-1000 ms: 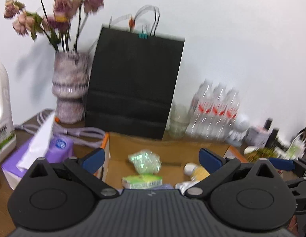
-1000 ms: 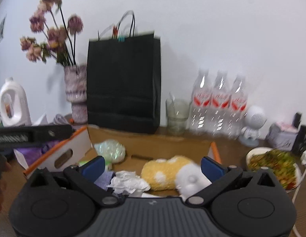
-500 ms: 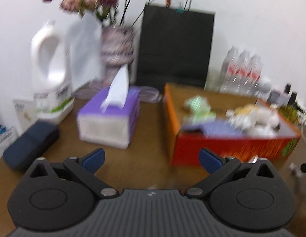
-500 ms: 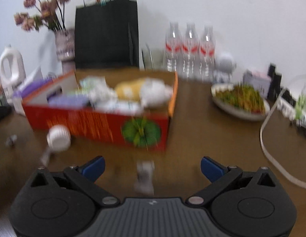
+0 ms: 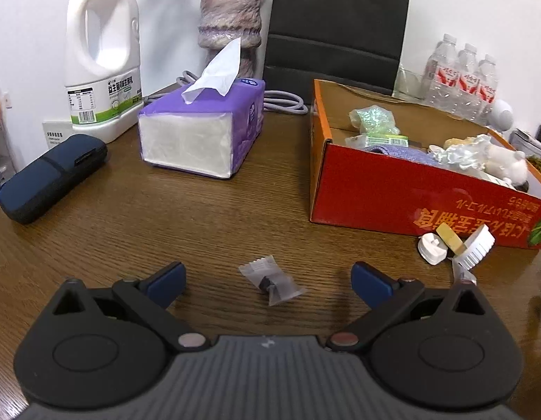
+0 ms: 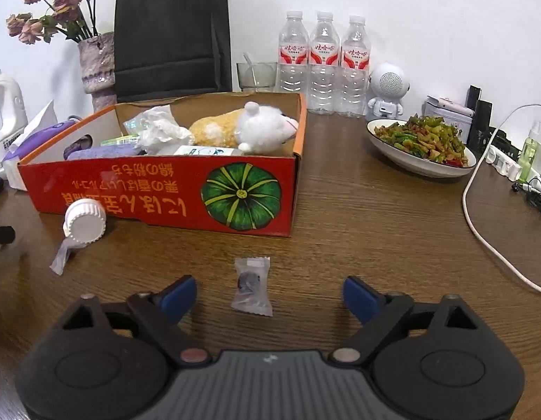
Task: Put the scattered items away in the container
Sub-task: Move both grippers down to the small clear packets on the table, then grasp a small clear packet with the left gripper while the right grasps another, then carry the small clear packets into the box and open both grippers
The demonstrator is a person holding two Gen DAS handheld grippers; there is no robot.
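A red cardboard box (image 5: 392,189) (image 6: 158,189) on the wooden table holds a plush toy (image 6: 249,129), crumpled paper and packets. A small clear wrapped candy (image 5: 272,283) lies on the table between the fingers of my open, empty left gripper (image 5: 268,278). Another wrapped candy (image 6: 252,287) lies between the fingers of my open, empty right gripper (image 6: 268,292). A white bottle cap (image 6: 84,221) with a wrapper lies against the box front; in the left wrist view it (image 5: 476,246) sits beside a small white piece (image 5: 432,247).
A purple tissue box (image 5: 204,129), white jug (image 5: 102,52), dark case (image 5: 50,175) and vase (image 5: 232,14) stand left of the box. A black bag (image 6: 172,35), water bottles (image 6: 322,63), a plate of food (image 6: 420,147) and a white cable (image 6: 480,217) are behind and to the right.
Both grippers have pulled back from above the box and come down low over the table in front of it. Each now has a wrapped candy between its open fingers.
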